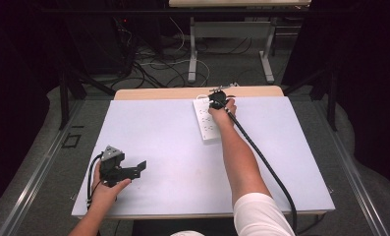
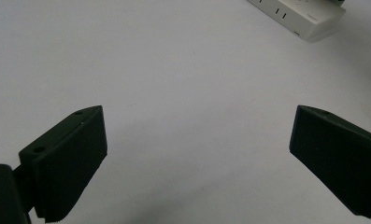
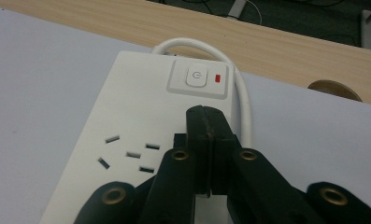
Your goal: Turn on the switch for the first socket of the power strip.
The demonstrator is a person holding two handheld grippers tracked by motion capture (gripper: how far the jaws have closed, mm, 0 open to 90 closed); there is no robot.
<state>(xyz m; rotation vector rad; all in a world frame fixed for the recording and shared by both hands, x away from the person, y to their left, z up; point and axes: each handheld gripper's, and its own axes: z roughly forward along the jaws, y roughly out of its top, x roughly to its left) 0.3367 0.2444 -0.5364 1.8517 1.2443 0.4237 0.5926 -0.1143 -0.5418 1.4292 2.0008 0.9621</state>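
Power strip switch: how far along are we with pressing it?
Approach done: the right gripper, jaws shut, hovers over the power strip just short of its switch. Whether its red indicator is lit is unclear. The press looks left. The left gripper sits open, idle.

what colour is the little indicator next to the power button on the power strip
Red, a small bar on the white power strip; it shows best in the right gripper view.

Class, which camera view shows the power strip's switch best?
The right gripper view: the switch and its red light are close and sharp. The high view shows the power strip small; the left gripper view catches one end.
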